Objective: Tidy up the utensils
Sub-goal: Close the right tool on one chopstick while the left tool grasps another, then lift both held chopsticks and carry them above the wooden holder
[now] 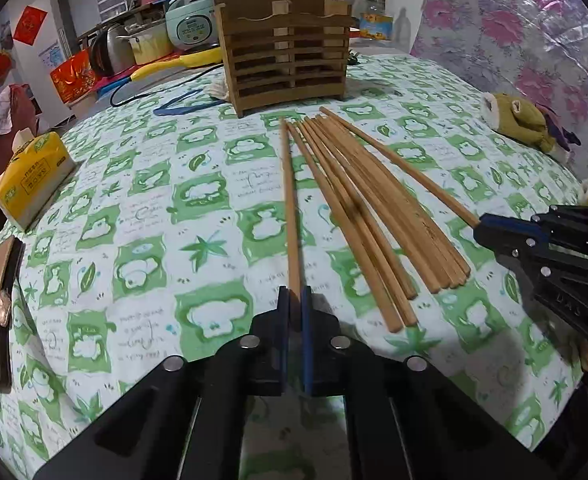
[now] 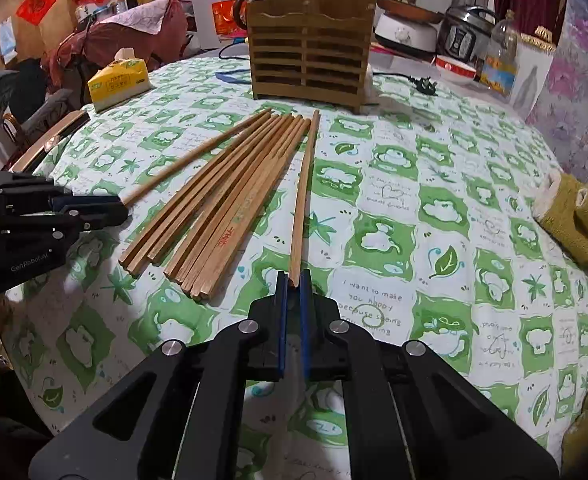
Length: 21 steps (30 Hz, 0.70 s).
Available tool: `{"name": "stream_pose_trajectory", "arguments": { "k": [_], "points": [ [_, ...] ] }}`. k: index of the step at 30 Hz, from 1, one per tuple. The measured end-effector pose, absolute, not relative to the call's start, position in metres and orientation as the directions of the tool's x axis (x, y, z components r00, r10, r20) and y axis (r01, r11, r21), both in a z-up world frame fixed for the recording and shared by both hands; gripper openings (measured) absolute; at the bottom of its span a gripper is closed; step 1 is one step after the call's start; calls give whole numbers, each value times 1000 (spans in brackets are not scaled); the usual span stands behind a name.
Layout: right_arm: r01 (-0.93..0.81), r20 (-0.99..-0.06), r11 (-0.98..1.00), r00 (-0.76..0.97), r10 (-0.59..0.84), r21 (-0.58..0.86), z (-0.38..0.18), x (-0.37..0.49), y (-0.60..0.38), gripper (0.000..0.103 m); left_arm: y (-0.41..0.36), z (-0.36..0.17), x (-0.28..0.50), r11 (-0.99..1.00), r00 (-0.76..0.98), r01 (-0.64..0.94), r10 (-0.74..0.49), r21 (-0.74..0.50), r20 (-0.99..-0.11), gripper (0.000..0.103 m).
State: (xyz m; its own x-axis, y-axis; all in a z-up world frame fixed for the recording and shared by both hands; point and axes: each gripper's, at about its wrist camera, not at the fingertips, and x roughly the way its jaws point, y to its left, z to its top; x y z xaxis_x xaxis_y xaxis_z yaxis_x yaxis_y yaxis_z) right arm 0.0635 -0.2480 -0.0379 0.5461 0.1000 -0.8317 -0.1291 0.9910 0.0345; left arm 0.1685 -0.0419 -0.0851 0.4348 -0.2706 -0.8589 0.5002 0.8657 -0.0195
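Observation:
Several wooden chopsticks (image 1: 374,208) (image 2: 230,200) lie fanned out on the green-and-white tablecloth (image 1: 154,240). Behind them stands a slatted wooden utensil holder (image 1: 286,52) (image 2: 310,48). My left gripper (image 1: 294,292) is shut on the near end of the leftmost chopstick (image 1: 290,200), which lies apart from the bundle. My right gripper (image 2: 293,278) is shut on the near end of the rightmost chopstick (image 2: 304,192). Each gripper also shows in the other's view, the right gripper (image 1: 479,227) at the right edge, the left gripper (image 2: 124,206) at the left edge.
A yellow tissue pack (image 1: 34,180) (image 2: 118,80) sits at the table's left. A plush toy (image 1: 522,120) (image 2: 578,216) lies at the right. A blue band (image 1: 182,106) and a black plug (image 2: 424,84) lie near the holder. Kitchen appliances crowd the back.

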Motion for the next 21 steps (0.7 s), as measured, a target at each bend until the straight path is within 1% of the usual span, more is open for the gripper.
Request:
{"name": "stream_pose_trajectory", "arguments": {
  "k": [5,9,15,21],
  "points": [
    [-90,-788,996,612,70,18,-19,50,-253,6,-31,-67,164,885,461,463,-284,-45,-841,6],
    [-71,-723,997,689,45,-5,17,36,-257,6,-26,-30,156,895,546,445,-278,-7,-790,6],
    [-52,-623,998,780,53,20,75,28,-269,6,-28,28,161,907,621,421,-301,-17,-724,6],
    [-41,-606,996,791,80,78,102,48,-284,6,-40,65,175,907,656,421,-310,-7,-688,6]
  ]
}}
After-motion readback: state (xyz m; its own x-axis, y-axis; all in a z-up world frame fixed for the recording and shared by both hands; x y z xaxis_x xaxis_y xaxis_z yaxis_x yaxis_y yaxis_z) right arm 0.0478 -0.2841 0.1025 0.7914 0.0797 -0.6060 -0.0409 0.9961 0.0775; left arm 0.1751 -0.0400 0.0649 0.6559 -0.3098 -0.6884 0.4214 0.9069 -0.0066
